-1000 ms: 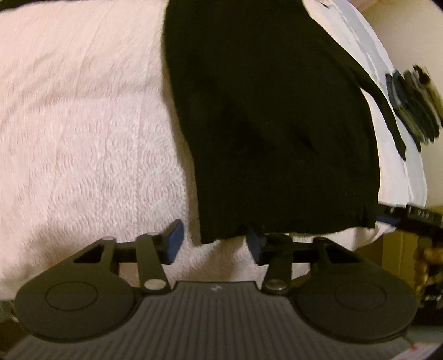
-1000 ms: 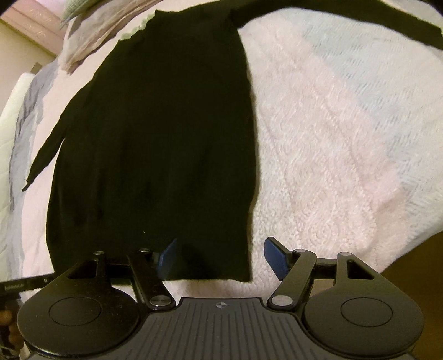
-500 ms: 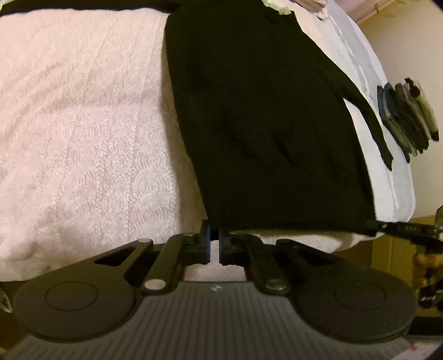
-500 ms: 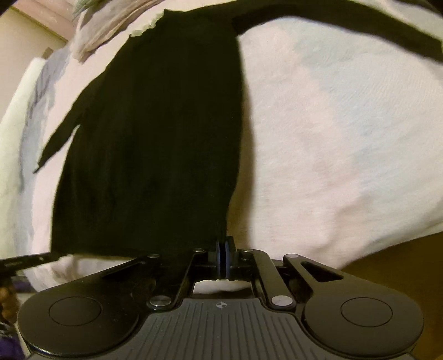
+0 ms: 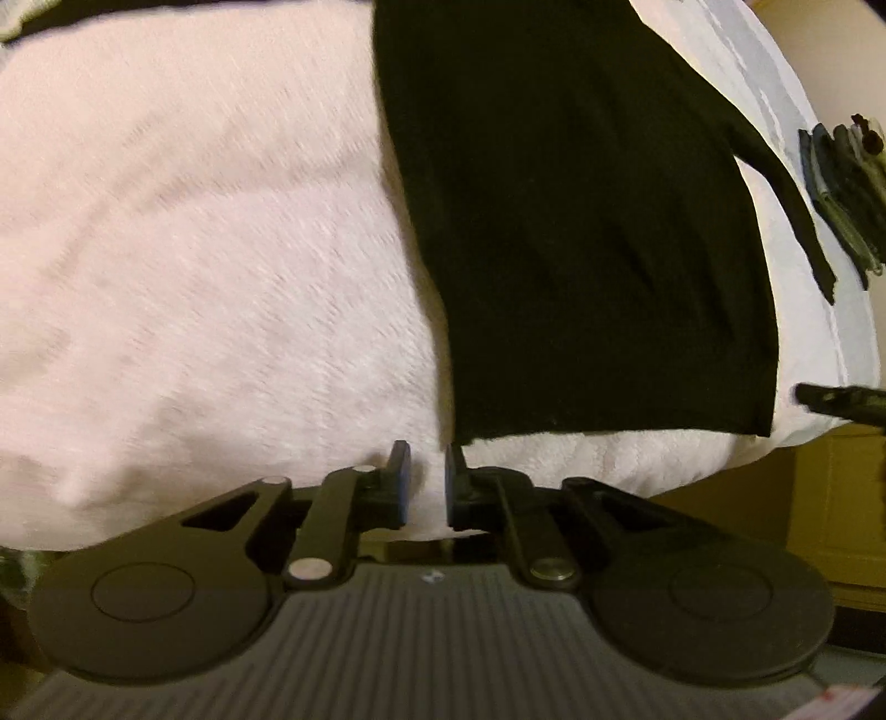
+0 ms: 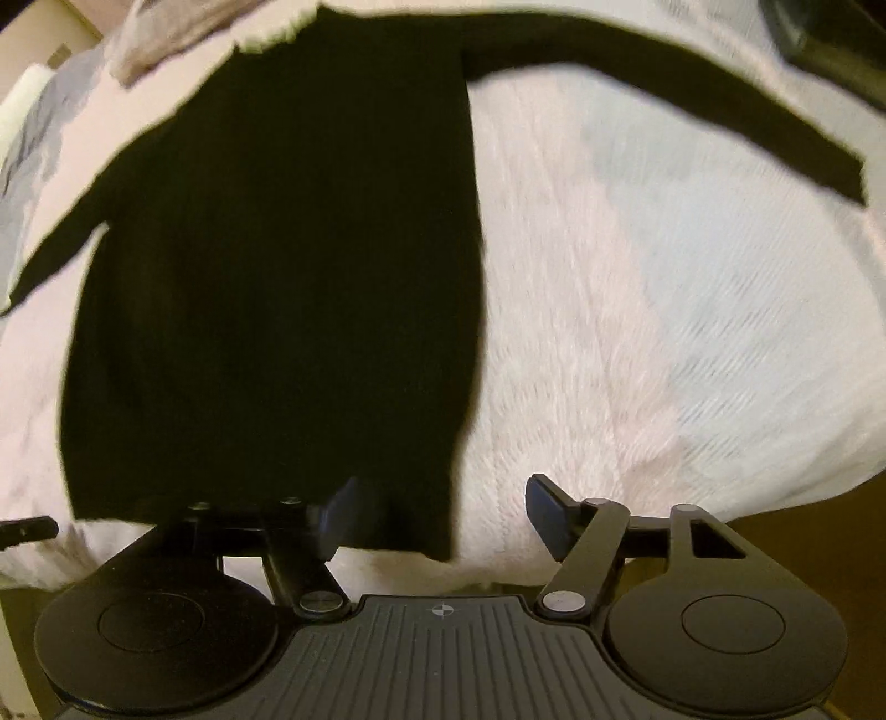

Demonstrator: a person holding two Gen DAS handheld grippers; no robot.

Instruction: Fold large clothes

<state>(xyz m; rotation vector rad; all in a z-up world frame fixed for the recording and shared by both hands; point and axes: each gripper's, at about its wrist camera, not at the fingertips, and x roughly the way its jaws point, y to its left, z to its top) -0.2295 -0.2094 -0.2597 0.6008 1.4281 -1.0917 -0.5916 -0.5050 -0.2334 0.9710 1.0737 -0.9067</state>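
A black long-sleeved garment (image 5: 581, 221) lies flat on the bed, hem towards me. Its near left hem corner sits just beyond my left gripper (image 5: 427, 479), whose fingers stand a narrow gap apart with only blanket between them. In the right wrist view the garment (image 6: 277, 277) fills the left half, one sleeve (image 6: 664, 94) stretched out to the right. My right gripper (image 6: 443, 512) is wide open, and the right hem corner lies loose between its fingers.
A pale pink textured blanket (image 5: 194, 249) covers the bed, whose near edge runs just in front of both grippers. A stack of folded dark clothes (image 5: 847, 194) sits at the far right. Pillows (image 6: 155, 44) lie at the head. The right gripper's tip (image 5: 841, 401) shows at the right.
Half a second ago both grippers were shut at the hem corners. Both have now opened, the right wide and the left slightly, and the hem rests on the bed.
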